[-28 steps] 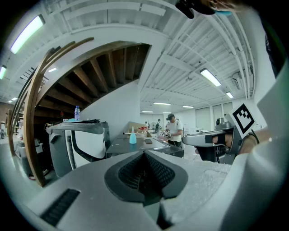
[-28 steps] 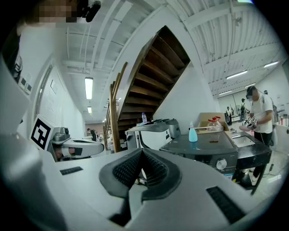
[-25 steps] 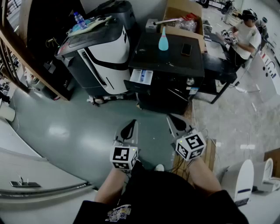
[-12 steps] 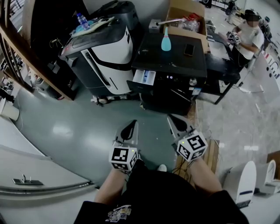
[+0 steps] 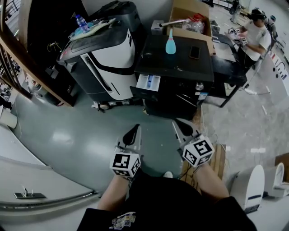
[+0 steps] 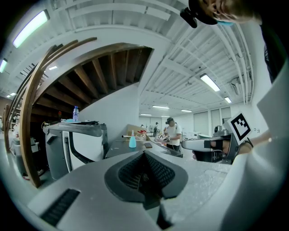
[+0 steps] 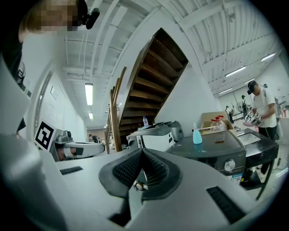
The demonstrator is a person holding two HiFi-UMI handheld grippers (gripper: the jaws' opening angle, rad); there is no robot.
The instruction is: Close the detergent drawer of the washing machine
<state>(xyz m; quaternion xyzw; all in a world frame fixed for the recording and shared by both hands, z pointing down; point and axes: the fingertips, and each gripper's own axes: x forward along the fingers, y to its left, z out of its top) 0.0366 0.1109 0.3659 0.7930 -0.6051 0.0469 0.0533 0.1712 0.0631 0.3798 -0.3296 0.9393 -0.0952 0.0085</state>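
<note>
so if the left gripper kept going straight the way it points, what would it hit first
Most likely the open detergent drawer on the black washing machine: the left gripper points across the floor toward that front corner. Height is unclear, so it could skim the machine's top instead.

**Gloss on the machines, matt on the tools**

The washing machine (image 5: 176, 63) has a smooth black top with a soft sheen. Its detergent drawer (image 5: 148, 81) looks like white plastic. The appliance beside it (image 5: 110, 54) has glossy white and black plastic panels. The grey-green floor (image 5: 67, 135) is smooth and mirrors the lights. The cardboard box (image 5: 187, 11) is matt brown. The staircase (image 7: 156, 76) is dark wood. The left hand-held gripper (image 5: 135, 129) and the right hand-held gripper (image 5: 178, 123) are matt, faintly grainy grey plastic with black ribbed pads (image 6: 131, 173).
</note>
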